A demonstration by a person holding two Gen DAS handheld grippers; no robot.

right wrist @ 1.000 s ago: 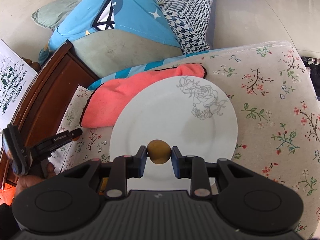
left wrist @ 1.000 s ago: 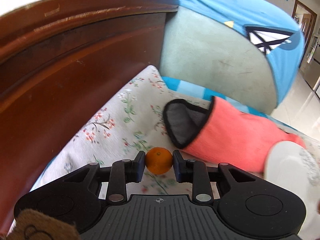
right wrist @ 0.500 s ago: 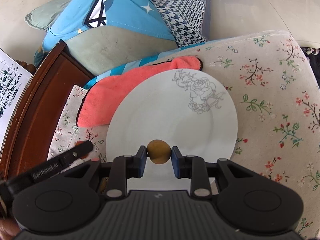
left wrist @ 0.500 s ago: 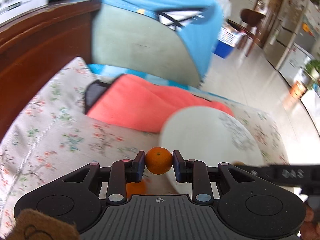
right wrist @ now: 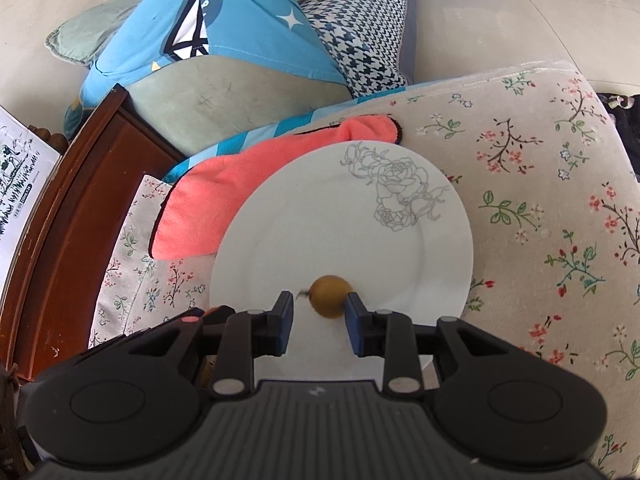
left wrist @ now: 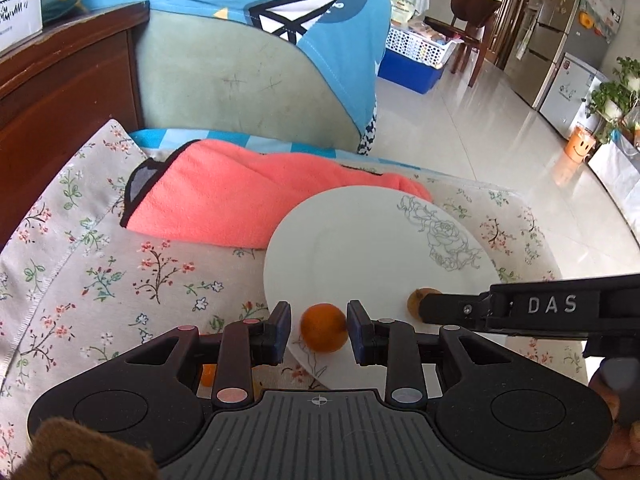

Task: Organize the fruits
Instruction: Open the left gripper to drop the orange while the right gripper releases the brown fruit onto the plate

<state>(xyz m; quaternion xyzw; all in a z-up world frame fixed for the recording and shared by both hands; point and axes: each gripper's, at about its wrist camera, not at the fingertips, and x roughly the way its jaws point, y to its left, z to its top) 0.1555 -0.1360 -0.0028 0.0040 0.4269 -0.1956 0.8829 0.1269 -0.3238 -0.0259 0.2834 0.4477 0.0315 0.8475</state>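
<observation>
Left wrist view: the left gripper [left wrist: 319, 329] has its jaws spread, an orange [left wrist: 323, 327] loose between them over the white plate [left wrist: 360, 240] edge. Right gripper [right wrist: 319, 313] jaws likewise parted, brown fruit [right wrist: 330, 296] touching the right pad, above the plate on the floral cushion [right wrist: 540, 184].

Two grippers: left gripper [left wrist: 316, 332], right gripper [right wrist: 318, 318]. One white plate [left wrist: 360, 240] with a rose outline. Two oranges: one orange [left wrist: 323, 327] between the left fingers, a second orange [left wrist: 208, 374] half hidden under that gripper. One small brown fruit [right wrist: 330, 296]. One coral towel [left wrist: 240, 200]. One blue cushion [left wrist: 248, 40]. One floral cover [left wrist: 100, 280]. One wooden chair [left wrist: 472, 8]. One blue basket [left wrist: 412, 64]. One orange smiley pot [left wrist: 578, 147].
</observation>
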